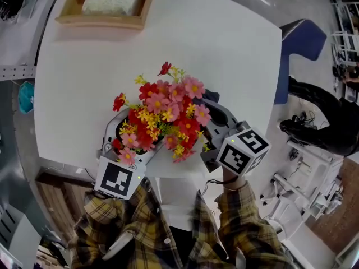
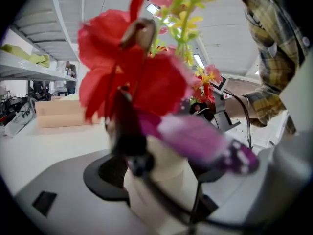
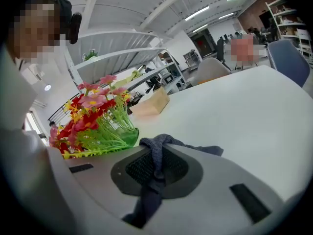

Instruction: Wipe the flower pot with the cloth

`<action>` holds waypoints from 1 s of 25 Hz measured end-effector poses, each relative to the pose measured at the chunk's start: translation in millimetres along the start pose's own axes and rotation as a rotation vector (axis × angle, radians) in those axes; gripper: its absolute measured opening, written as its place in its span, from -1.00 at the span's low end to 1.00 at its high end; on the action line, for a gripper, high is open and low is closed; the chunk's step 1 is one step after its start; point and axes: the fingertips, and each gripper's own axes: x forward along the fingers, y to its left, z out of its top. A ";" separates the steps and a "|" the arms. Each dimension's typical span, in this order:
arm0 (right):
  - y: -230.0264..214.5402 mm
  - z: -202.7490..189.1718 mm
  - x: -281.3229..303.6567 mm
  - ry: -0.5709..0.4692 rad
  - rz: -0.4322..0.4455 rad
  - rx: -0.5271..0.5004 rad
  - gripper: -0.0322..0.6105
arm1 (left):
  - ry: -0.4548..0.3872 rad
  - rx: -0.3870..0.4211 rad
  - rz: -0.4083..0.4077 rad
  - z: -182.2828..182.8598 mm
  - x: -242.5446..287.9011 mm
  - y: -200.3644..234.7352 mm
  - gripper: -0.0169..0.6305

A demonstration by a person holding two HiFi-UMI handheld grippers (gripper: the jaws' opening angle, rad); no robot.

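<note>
My left gripper has its jaws closed on the cream flower pot, which sits at the near edge of the white table. The right gripper, just right of the flowers, has the dark cloth pinched between its jaws.

I hold both arms forward from the bottom of the frame, my plaid sleeves bent in at the elbows and the two grippers close together at lower centre. My left gripper sits at lower left of the head view, its marker cube nearest me, and its fingers are clamped on either side of the flower pot. My right gripper angles in from the lower right and pinches a fold of the cloth tight between its pads.
</note>
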 end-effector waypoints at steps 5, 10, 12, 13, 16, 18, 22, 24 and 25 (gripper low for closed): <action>-18.0 13.1 7.2 0.084 0.070 -0.075 -0.87 | 0.044 0.033 -0.136 -2.6 17.4 1.5 0.23; -23.7 29.0 13.8 0.123 0.137 -0.147 -0.87 | 0.099 0.106 -0.289 3.2 24.4 0.3 0.23; -23.3 33.7 20.2 0.143 0.175 -0.181 -0.87 | 0.110 0.134 -0.346 3.3 25.4 1.9 0.23; -22.7 35.0 23.3 0.157 0.199 -0.194 -0.87 | 0.116 0.149 -0.376 2.7 25.4 2.5 0.23; -20.4 37.7 31.6 0.201 0.278 -0.223 -0.87 | 0.129 0.193 -0.454 2.0 26.1 4.9 0.23; -20.1 40.1 36.2 0.228 0.318 -0.230 -0.87 | 0.137 0.219 -0.498 2.8 27.6 6.3 0.23; -18.0 43.7 46.8 0.289 0.381 -0.260 -0.87 | 0.149 0.273 -0.604 3.9 31.9 4.5 0.23; -11.3 40.0 55.3 0.327 0.421 -0.298 -0.87 | 0.149 0.305 -0.673 2.2 35.2 -2.2 0.23; -7.7 36.4 60.1 0.347 0.437 -0.317 -0.87 | 0.148 0.317 -0.701 0.8 36.7 -5.5 0.23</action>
